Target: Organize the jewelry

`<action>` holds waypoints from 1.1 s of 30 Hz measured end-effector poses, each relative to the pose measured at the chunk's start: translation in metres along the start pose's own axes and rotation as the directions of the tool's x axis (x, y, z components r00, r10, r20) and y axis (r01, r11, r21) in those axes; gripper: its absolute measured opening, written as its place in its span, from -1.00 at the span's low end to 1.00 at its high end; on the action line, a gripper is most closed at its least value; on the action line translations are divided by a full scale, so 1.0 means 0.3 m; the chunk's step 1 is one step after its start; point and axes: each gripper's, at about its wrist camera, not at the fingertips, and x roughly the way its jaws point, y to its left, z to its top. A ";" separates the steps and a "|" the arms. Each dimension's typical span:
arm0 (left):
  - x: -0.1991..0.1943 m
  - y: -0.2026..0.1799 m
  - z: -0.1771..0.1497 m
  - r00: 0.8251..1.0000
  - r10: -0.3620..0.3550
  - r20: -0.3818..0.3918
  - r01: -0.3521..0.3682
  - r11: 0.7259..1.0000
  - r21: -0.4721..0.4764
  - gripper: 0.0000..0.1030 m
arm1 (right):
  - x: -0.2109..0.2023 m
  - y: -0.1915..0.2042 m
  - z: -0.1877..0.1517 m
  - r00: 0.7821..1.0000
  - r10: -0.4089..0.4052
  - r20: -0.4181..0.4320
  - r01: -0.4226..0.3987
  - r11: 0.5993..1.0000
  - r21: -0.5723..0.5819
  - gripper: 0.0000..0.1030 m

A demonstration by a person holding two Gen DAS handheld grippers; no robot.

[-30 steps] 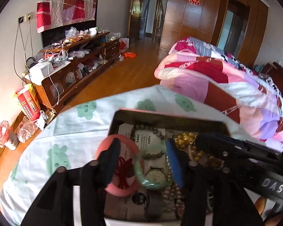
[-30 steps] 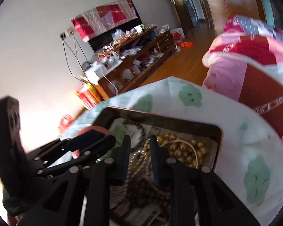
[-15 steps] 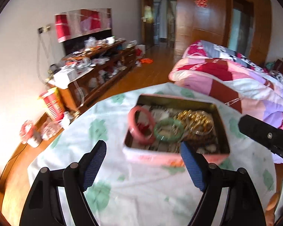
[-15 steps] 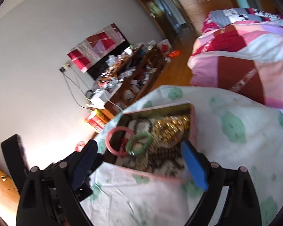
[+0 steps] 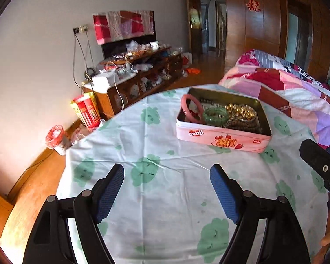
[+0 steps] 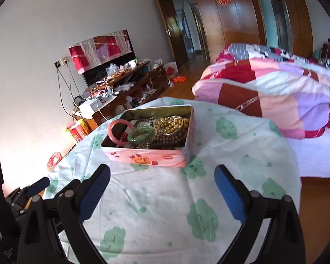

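A pink tin box (image 5: 222, 138) (image 6: 147, 156) stands on the cloth-covered table. Inside it lie a pink bangle (image 5: 190, 110) (image 6: 117, 129), a green bangle (image 5: 215, 115) (image 6: 140, 135), gold beads (image 5: 242, 110) (image 6: 171, 124) and brown bead strings (image 6: 167, 139). My left gripper (image 5: 167, 189) is open and empty, well back from the box over the near cloth. My right gripper (image 6: 162, 189) is open and empty, also short of the box. The right gripper's body shows at the right edge of the left wrist view (image 5: 319, 165).
The table wears a white cloth with green prints (image 5: 147, 171) (image 6: 231, 158). A bed with a patchwork quilt (image 5: 297, 88) (image 6: 275, 88) lies right. A cluttered wooden cabinet (image 5: 138, 77) stands by the wall, with a red carton (image 5: 85, 110) on the floor.
Both grippers have pulled back from inside the box and opened wide. The pink and green bangles now rest in the box.
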 end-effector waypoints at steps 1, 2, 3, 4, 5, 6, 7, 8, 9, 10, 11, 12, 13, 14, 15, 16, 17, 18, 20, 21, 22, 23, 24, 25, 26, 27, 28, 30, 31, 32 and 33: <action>-0.022 0.003 0.000 1.000 0.004 0.019 -0.004 1.000 -0.001 0.57 | -0.013 0.005 -0.001 1.000 -0.005 0.010 0.006 1.000 -0.009 0.90; -0.036 0.006 -0.001 0.999 0.009 0.030 -0.009 1.000 -0.001 0.57 | -0.036 0.011 -0.003 1.000 -0.011 0.028 0.012 1.000 -0.020 0.90; -0.056 0.007 0.005 0.999 0.019 0.045 -0.020 1.000 0.002 0.57 | -0.049 0.017 -0.004 0.999 -0.014 0.040 0.015 1.000 -0.027 0.90; -0.070 0.004 0.004 0.998 0.028 0.056 -0.029 1.000 0.004 0.57 | -0.069 0.023 -0.003 0.998 -0.018 0.060 0.020 0.999 -0.037 0.90; -0.087 0.004 0.011 0.996 0.039 0.074 -0.040 0.999 0.009 0.57 | -0.085 0.033 -0.002 0.997 -0.022 0.076 0.026 0.999 -0.047 0.93; -0.102 0.004 0.017 0.995 0.047 0.089 -0.048 0.999 0.012 0.57 | -0.110 0.042 0.002 0.994 -0.034 0.106 0.040 0.997 -0.060 0.97; -0.116 0.001 0.019 0.993 0.051 0.102 -0.053 0.998 0.014 0.57 | -0.123 0.047 0.006 0.991 -0.042 0.126 0.050 0.996 -0.067 0.98; -0.129 0.001 0.020 0.992 0.053 0.112 -0.055 0.998 0.015 0.57 | -0.140 0.055 0.010 0.988 -0.048 0.148 0.060 0.996 -0.073 0.99; -0.144 0.001 0.028 0.990 0.054 0.127 -0.057 0.998 0.015 0.57 | -0.159 0.060 0.019 0.984 -0.049 0.172 0.063 0.995 -0.078 1.00; -0.153 0.000 0.030 0.989 0.056 0.138 -0.059 0.998 0.015 0.57 | -0.171 0.063 0.027 0.982 -0.045 0.184 0.061 0.995 -0.081 1.00; -0.169 -0.002 0.034 0.987 0.056 0.152 -0.059 0.998 0.018 0.57 | -0.182 0.067 0.032 0.980 -0.042 0.195 0.059 0.995 -0.082 1.00; -0.178 -0.004 0.039 0.985 0.056 0.162 -0.061 0.998 0.022 0.57 | -0.191 0.073 0.038 0.978 -0.038 0.205 0.056 0.995 -0.083 1.00; -0.185 -0.006 0.042 0.984 0.059 0.169 -0.064 0.998 0.026 0.58 | -0.200 0.076 0.043 0.976 -0.035 0.214 0.054 0.995 -0.083 1.00; -0.194 -0.008 0.046 0.982 0.067 0.176 -0.073 0.997 0.030 0.58 | -0.206 0.079 0.047 0.974 -0.034 0.223 0.053 0.995 -0.081 1.00; -0.202 -0.008 0.047 0.981 0.074 0.181 -0.080 0.996 0.030 0.60 | -0.214 0.081 0.050 0.972 -0.034 0.232 0.053 0.996 -0.078 1.00; -0.212 -0.008 0.050 0.978 0.080 0.192 -0.087 0.996 0.029 0.61 | -0.221 0.082 0.055 0.970 -0.031 0.240 0.050 0.996 -0.074 1.00; -0.223 -0.008 0.050 0.976 0.083 0.202 -0.090 0.996 0.027 0.62 | -0.227 0.082 0.059 0.968 -0.027 0.249 0.046 0.996 -0.071 1.00; -0.233 -0.004 0.051 0.974 0.082 0.213 -0.088 0.996 0.020 0.65 | -0.232 0.085 0.060 0.966 -0.026 0.256 0.046 0.997 -0.070 1.00; -0.249 0.003 0.055 0.971 0.073 0.228 -0.076 0.997 0.005 0.68 | -0.249 0.087 0.064 0.961 -0.026 0.275 0.047 0.997 -0.068 1.00; -0.257 0.006 0.057 0.970 0.068 0.233 -0.070 0.998 -0.001 0.69 | -0.257 0.088 0.066 0.958 -0.024 0.285 0.045 0.997 -0.068 1.00; -0.264 0.007 0.060 0.969 0.063 0.238 -0.064 0.998 -0.005 0.69 | -0.266 0.089 0.069 0.955 -0.021 0.295 0.043 0.997 -0.069 1.00; -0.272 0.007 0.064 0.968 0.060 0.243 -0.060 0.998 -0.006 0.69 | -0.274 0.091 0.070 0.953 -0.020 0.303 0.043 0.997 -0.070 1.00; -0.278 0.006 0.067 0.966 0.057 0.251 -0.058 0.998 -0.006 0.69 | -0.279 0.091 0.073 0.950 -0.021 0.312 0.045 0.997 -0.070 1.00; -0.283 0.007 0.070 0.965 0.056 0.257 -0.057 0.998 -0.006 0.69 | -0.285 0.092 0.075 0.946 -0.021 0.322 0.046 0.997 -0.069 1.00; -0.290 0.009 0.073 0.962 0.056 0.267 -0.056 0.998 -0.007 0.69 | -0.291 0.092 0.077 0.944 -0.016 0.331 0.041 0.997 -0.069 1.00; -0.298 0.008 0.072 0.960 0.056 0.274 -0.056 0.998 -0.009 0.69 | -0.295 0.092 0.078 0.942 -0.013 0.337 0.039 0.997 -0.069 1.00; -0.303 0.009 0.072 0.958 0.056 0.280 -0.056 0.998 -0.010 0.70 | -0.300 0.092 0.078 0.938 -0.013 0.346 0.039 0.997 -0.067 1.00; -0.304 0.012 0.075 0.958 0.057 0.280 -0.056 0.998 -0.010 0.70 | -0.307 0.094 0.081 0.932 -0.013 0.361 0.040 0.997 -0.067 1.00; -0.306 0.012 0.072 0.958 0.056 0.280 -0.055 0.998 -0.012 0.70 | -0.305 0.095 0.083 0.933 -0.012 0.361 0.039 0.997 -0.069 1.00; -0.307 0.014 0.072 0.958 0.054 0.280 -0.052 0.999 -0.014 0.70 | -0.304 0.096 0.083 0.933 -0.014 0.359 0.041 0.997 -0.069 1.00; -0.309 0.017 0.073 0.959 0.050 0.279 -0.047 0.999 -0.016 0.70 | -0.306 0.095 0.083 0.933 -0.012 0.360 0.040 0.997 -0.069 1.00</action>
